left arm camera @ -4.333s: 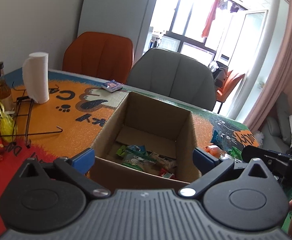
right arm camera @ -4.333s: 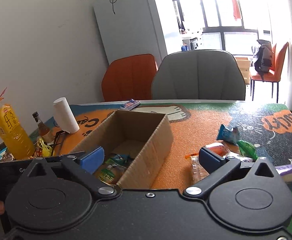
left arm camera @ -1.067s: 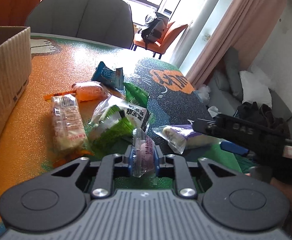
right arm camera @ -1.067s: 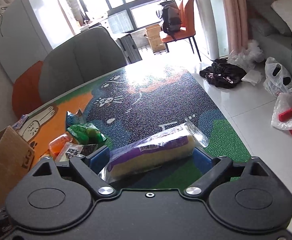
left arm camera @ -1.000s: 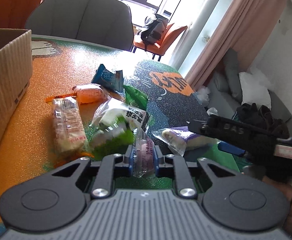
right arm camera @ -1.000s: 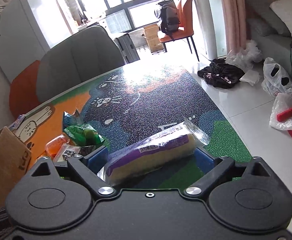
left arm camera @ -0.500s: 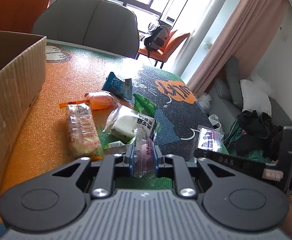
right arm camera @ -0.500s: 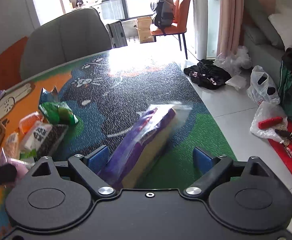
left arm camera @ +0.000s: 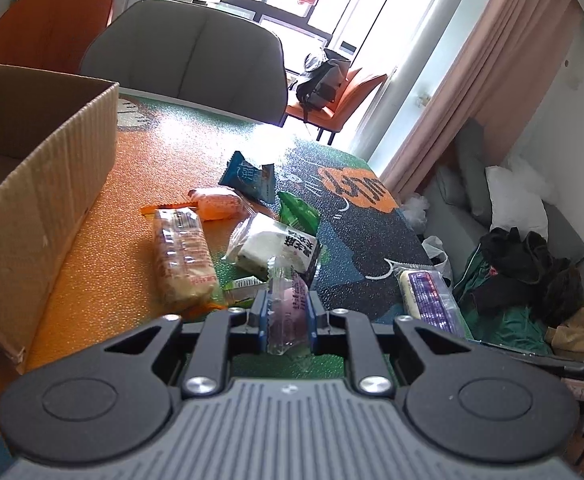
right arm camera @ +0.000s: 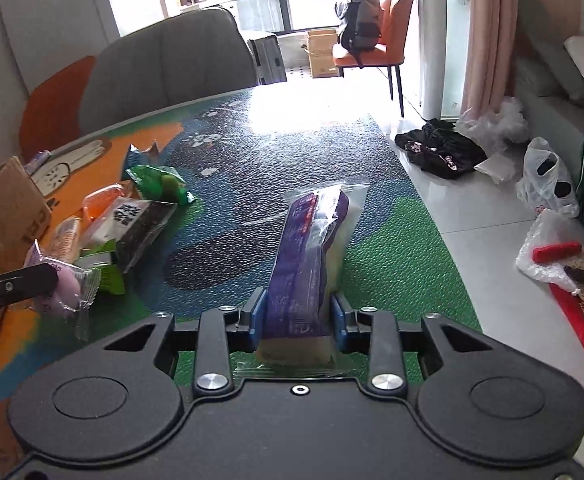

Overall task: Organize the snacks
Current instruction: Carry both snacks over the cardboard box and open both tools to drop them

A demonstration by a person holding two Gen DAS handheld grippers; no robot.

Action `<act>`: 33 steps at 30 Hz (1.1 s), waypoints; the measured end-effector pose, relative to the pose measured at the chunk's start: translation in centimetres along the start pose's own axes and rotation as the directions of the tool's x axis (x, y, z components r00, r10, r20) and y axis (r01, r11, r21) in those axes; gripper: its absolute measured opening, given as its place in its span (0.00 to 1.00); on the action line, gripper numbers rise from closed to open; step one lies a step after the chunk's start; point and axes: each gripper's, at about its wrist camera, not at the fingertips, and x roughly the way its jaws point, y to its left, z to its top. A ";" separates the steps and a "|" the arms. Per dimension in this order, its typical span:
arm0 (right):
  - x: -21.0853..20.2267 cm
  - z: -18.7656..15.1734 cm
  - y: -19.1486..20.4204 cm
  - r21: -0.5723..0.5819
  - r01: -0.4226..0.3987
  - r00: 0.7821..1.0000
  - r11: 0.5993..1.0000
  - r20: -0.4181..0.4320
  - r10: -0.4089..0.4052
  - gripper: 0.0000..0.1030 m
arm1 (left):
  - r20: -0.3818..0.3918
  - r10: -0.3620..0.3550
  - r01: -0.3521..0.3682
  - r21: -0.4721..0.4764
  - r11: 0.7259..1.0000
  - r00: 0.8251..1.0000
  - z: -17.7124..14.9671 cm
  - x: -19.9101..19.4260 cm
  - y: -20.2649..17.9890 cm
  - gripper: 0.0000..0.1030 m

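Open brown cardboard box (left arm camera: pixel 43 184) sits on the patterned table mat (left arm camera: pixel 163 148), loose snack packets to its right. Right gripper (right arm camera: pixel 296 316), jaws closing, pinches a long purple-and-clear wrapped cake bar (right arm camera: pixel 308 256), farther from the box than the loose packets. Left gripper (left arm camera: pixel 285 316), nearer the box, is clamped on a small clear-wrapped pink-purple sweet (left arm camera: pixel 287 312).

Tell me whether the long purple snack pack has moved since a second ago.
Yes. The purple snack pack lay crosswise on the table mat; now it points lengthwise away, between the closing jaws of the right gripper.
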 end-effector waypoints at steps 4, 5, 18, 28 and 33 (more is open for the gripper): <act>-1.5 0.2 0.9 -0.004 -0.032 0.999 0.999 0.031 0.032 0.30 | 0.022 0.000 0.000 -0.007 1.000 1.000 0.3 -1.2 0.2 0.17; -2.0 0.3 1.1 -0.008 -0.034 0.999 0.999 0.040 0.035 0.30 | 0.030 0.000 0.000 -0.007 1.000 1.000 0.4 -1.6 0.2 0.17; -6.0 1.9 5.8 -0.062 -0.111 0.986 0.992 0.119 0.118 0.30 | 0.121 0.028 -0.028 -0.003 1.000 0.992 1.8 -7.0 1.5 0.17; -7.4 2.7 10.3 -0.125 -0.171 0.972 0.977 0.141 0.188 0.30 | 0.174 0.072 -0.072 -0.010 0.997 0.982 3.0 -10.5 3.7 0.17; -7.4 2.8 12.4 -0.142 -0.200 0.964 0.969 0.148 0.220 0.30 | 0.195 0.092 -0.092 -0.011 0.996 0.977 3.4 -12.1 4.4 0.15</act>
